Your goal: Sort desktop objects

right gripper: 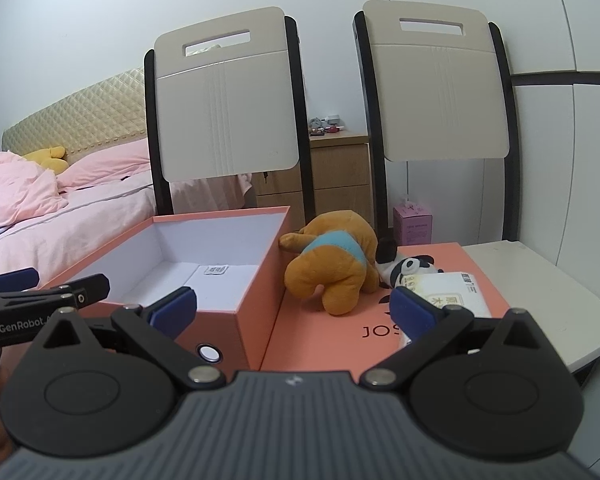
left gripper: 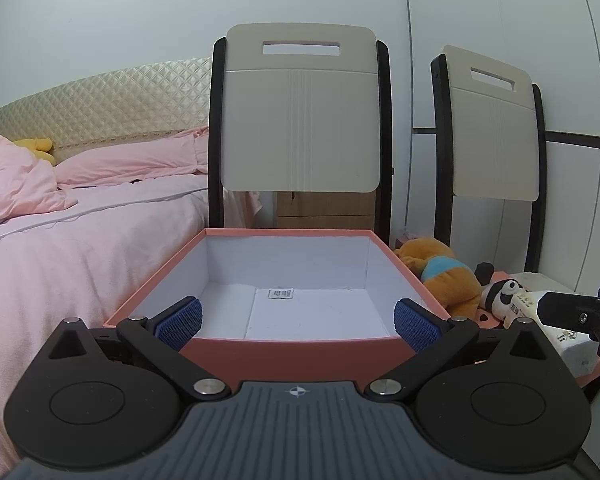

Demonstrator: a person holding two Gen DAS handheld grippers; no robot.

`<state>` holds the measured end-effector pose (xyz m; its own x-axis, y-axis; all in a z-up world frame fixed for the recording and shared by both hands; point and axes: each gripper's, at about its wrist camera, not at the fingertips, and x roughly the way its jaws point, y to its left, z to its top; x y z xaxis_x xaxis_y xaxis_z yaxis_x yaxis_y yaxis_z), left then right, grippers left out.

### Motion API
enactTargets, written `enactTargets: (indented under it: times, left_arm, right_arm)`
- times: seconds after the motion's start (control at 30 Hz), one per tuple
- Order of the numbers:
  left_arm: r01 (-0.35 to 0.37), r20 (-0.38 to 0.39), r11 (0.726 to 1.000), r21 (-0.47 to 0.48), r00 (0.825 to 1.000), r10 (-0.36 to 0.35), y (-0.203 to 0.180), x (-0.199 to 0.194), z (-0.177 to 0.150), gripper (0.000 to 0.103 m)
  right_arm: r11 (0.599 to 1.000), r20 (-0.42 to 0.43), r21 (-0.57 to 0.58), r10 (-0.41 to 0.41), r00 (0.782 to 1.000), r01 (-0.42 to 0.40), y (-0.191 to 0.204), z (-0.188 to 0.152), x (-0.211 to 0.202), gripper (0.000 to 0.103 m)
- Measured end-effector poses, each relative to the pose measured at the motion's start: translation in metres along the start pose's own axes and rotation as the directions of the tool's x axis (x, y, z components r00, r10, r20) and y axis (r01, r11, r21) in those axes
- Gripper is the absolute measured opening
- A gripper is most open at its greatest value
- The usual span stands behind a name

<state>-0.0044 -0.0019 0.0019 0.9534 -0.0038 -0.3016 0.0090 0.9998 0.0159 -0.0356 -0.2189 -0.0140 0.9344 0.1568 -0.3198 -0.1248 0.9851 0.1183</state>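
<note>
To my left lies a bed (left gripper: 80, 248) under a pale pink sheet, with a rumpled pink duvet (left gripper: 16, 176) at the left edge of the frame and a pink pillow (left gripper: 140, 164) against a quilted cream headboard (left gripper: 100, 108). A yellow soft toy (left gripper: 36, 148) sits by the pillow (half hidden by the duvet). Two chairs with cream backs and black frames fill the middle: one (right gripper: 224, 112) centre-left in my right view, the other (right gripper: 440, 88) to its right. Between them stands a wooden nightstand (right gripper: 332, 176) with small clutter on top, too small to tell. A pink carton (right gripper: 412, 224) sits low by the right chair. Behind everything is a pale grey wall (left gripper: 140, 12).
</note>
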Motion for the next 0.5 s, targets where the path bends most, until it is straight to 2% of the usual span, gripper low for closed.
enactTargets:
  times: [0.5]
  left_arm:
    - [0.004,0.008,1.000,0.002,1.000,-0.004,-0.0005,-0.0017,-0.0025,0.103]
  right_arm:
    - [1.000,0.008,0.004,-0.005,1.000,0.005,-0.0018,0.0007,-0.0013,0.103]
